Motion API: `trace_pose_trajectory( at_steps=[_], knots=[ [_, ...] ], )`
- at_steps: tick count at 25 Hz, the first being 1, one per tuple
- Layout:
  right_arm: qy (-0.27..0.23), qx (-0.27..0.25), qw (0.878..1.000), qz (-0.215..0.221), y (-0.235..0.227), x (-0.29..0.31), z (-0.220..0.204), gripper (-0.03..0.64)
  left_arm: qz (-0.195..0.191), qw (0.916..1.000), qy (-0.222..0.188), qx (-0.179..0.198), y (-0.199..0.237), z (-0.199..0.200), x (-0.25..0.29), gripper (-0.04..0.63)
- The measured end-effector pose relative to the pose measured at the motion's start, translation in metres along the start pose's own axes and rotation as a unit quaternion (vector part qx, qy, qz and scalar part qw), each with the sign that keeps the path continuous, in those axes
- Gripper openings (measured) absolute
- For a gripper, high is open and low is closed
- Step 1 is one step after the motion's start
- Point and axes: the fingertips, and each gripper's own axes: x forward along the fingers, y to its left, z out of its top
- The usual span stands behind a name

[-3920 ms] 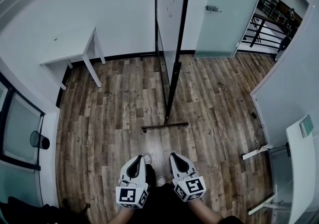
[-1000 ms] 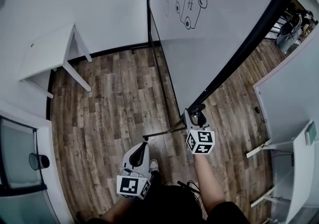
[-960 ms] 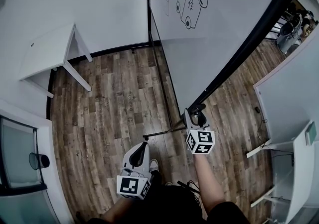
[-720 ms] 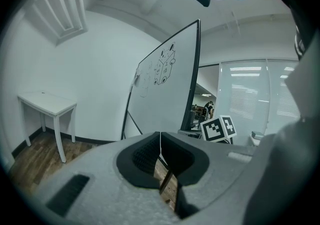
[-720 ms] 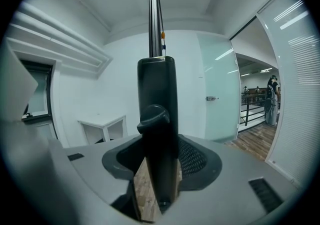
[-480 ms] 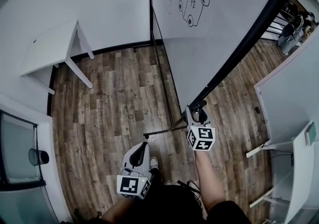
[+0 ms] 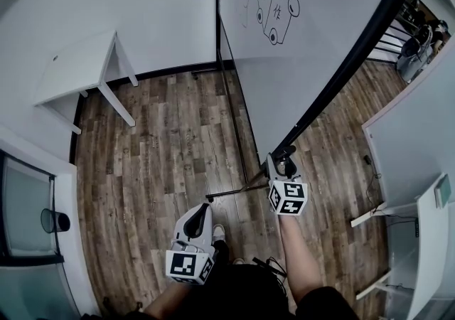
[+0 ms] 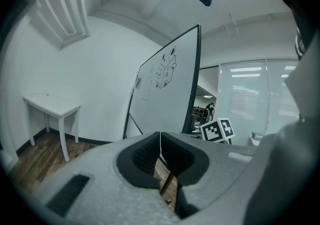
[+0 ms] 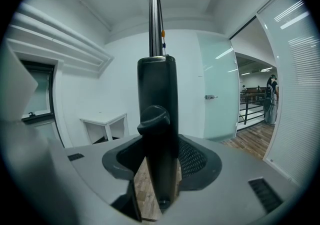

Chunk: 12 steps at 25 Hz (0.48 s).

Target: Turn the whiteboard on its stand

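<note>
The whiteboard (image 7: pixel 313 20) stands on its black stand, its white face with a marker drawing turned towards me. My right gripper (image 7: pixel 282 162) is shut on the lower end of its black side frame (image 7: pixel 348 62). In the right gripper view that dark post (image 9: pixel 157 119) fills the gap between the pads; the jaws have just been closing on it. My left gripper (image 7: pixel 201 213) hangs low at the left with nothing in it, apart from the board. In the left gripper view its pads meet, so the left gripper (image 8: pixel 160 144) is shut, with the whiteboard (image 8: pixel 165 94) ahead.
The stand's foot bar (image 7: pixel 227 193) lies on the wooden floor just ahead of my feet. A white table (image 7: pixel 78 70) stands against the left wall. A glass partition (image 7: pixel 28 240) runs along the left, a white desk (image 7: pixel 426 240) at the right, and a frosted door (image 9: pixel 217 89) behind.
Since the earliest frame my right gripper has left the left one's side and taken the board's frame, and the board has swung from edge-on to face-on. Over the last second little differs.
</note>
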Motion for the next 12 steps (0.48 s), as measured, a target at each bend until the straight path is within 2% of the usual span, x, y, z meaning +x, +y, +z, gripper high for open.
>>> trace_pose_trajectory(
  at_steps=[4,8,12],
  knots=[
    [-0.004,0.001,1.0,0.002,0.002,-0.016,-0.004,0.196,-0.003,0.9999,-0.006,0.008,-0.012,-0.002,-0.013,0.021],
    [-0.015,0.006,1.0,0.005,-0.023,-0.057,-0.043,0.196,0.001,0.9997,-0.018,0.017,-0.056,-0.038,-0.036,0.021],
    [-0.015,0.004,1.0,0.008,-0.019,-0.069,-0.044,0.196,0.007,0.9997,-0.019,0.015,-0.062,-0.036,-0.05,0.021]
  ],
)
